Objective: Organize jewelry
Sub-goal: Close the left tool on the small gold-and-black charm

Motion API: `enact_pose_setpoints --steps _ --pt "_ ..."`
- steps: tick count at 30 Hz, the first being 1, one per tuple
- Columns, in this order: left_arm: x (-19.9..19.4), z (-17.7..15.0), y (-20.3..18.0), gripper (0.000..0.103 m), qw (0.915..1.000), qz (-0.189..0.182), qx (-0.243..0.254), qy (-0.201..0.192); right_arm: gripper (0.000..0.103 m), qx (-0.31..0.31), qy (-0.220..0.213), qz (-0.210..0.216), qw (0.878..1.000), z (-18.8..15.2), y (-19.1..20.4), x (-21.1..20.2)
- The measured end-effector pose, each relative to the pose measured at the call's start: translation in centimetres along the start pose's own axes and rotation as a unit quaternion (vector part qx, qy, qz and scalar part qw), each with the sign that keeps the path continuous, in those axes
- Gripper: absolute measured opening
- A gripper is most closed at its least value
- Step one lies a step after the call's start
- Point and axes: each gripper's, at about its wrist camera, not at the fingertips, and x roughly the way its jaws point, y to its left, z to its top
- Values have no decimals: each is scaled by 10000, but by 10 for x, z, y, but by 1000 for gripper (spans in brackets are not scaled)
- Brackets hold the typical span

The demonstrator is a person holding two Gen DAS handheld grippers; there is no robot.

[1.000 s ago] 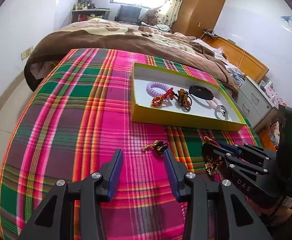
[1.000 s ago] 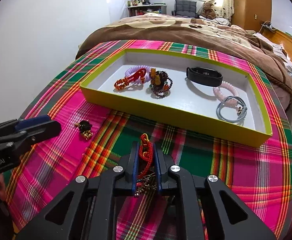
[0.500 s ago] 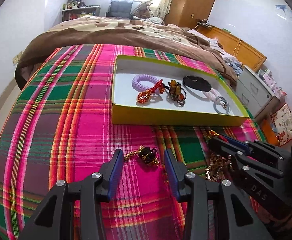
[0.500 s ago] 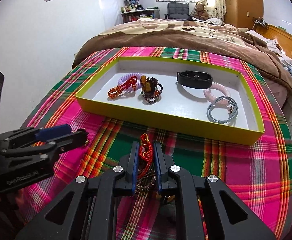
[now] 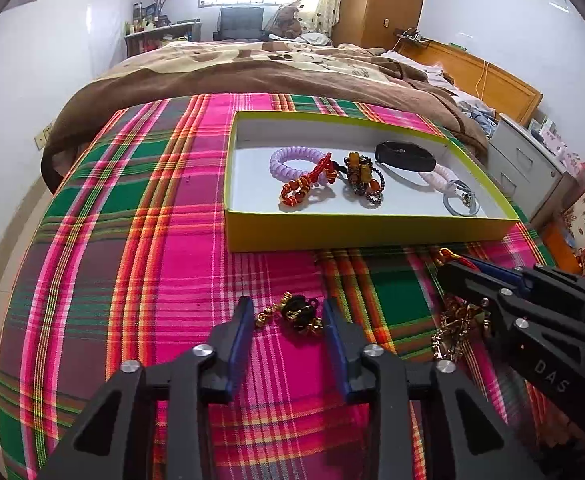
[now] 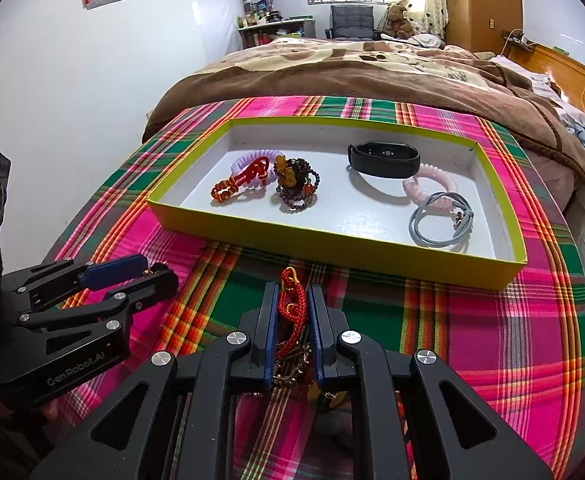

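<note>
**Two tools at work in front of the yellow tray**

The yellow tray sits on the plaid cloth and serves as landmark. Inside it lie a lilac coil band, a red beaded bracelet, a dark bead bracelet with amber pieces, a black wristband, a pink coil band and grey hair ties.

In front of the tray's near wall, toward its left end, a black-and-gold charm lies on the cloth. The left tool straddles it, its jaws closing with the charm between them; the blue pads do not yet press on it.

Further right along the same wall, the right tool is clenched on a red cord ornament, whose knotted loop sticks out past the fingertips while gold chain pieces hang beneath the jaws.
</note>
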Motion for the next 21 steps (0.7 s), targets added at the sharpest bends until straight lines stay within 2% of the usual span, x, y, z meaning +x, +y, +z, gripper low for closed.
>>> enact_pose_setpoints --steps 2,3,11,21 --pt "0 0 1 21 10000 38 21 19 15 14 2 6 10000 0 0 0" --pt "-1 0 1 20 10000 34 17 17 15 21 6 7 10000 0 -1 0" --pt "-1 0 1 15 10000 36 8 32 15 45 -1 4 10000 0 -2 -1" --pt "-12 4 0 15 10000 14 -32 -58 15 76 -28 2 10000 2 -5 -4"
